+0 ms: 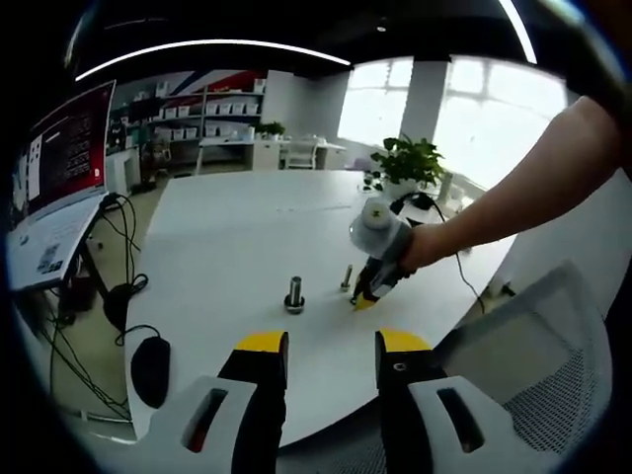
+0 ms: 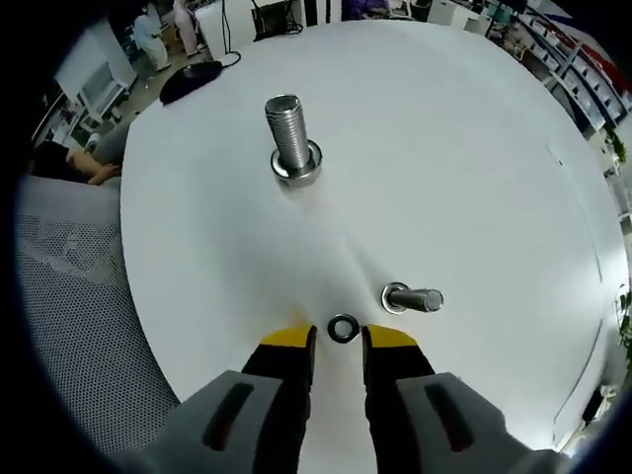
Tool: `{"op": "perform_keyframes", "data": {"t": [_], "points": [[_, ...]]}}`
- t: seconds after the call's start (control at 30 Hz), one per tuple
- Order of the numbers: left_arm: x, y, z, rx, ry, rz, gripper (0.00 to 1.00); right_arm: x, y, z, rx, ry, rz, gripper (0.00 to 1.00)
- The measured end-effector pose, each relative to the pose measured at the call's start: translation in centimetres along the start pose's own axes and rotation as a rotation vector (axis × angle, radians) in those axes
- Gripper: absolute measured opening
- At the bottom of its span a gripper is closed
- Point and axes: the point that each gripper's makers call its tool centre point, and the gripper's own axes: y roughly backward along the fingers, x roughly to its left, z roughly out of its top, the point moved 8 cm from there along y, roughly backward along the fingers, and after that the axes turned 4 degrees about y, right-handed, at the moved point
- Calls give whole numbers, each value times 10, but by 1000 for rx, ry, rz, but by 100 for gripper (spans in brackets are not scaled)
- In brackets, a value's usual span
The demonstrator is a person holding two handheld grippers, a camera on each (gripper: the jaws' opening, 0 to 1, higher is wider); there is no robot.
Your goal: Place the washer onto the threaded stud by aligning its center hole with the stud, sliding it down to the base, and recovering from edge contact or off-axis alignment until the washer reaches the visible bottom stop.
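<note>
The yellow-tipped fingers [image 2: 288, 341] of the right gripper [image 2: 336, 348] are apart, low over the white table [image 2: 474, 148], and they hold nothing. Right between their tips, lying flat on the table, is the small dark washer [image 2: 343, 328]. Just past the tips and a little to the right, a short bolt [image 2: 413, 297] lies on its side. Farther out and a bit left, the threaded stud [image 2: 292, 138] stands up straight from a shiny ring at its base, well apart from the washer. The left gripper [image 1: 332, 348] waits back near the table edge, its fingers apart and empty too. I think the picking-up step is in hand. Next the fingers need to close on the washer's rim, lift it, and carry it over the stud's top with the hole lined up.
</note>
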Motion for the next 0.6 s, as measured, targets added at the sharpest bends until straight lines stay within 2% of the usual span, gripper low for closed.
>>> {"op": "perform_keyframes", "data": {"t": [0.03,0.2,0.37,0.5,0.6], "points": [[0,0,0,0,1,-1,33,1,0,0,5,22,1,17],[1,-1,-1,2,2,1,33,-5,-2,2,16,23,16,16],[2,-1,-1,4,0,0,33,-8,-2,6,58,59,35,15],[3,-1,-1,2,4,4,33,-6,-1,10,104,50,29,15],[2,-1,0,2,7,7,33,-1,4,8,98,37,19,15]]}}
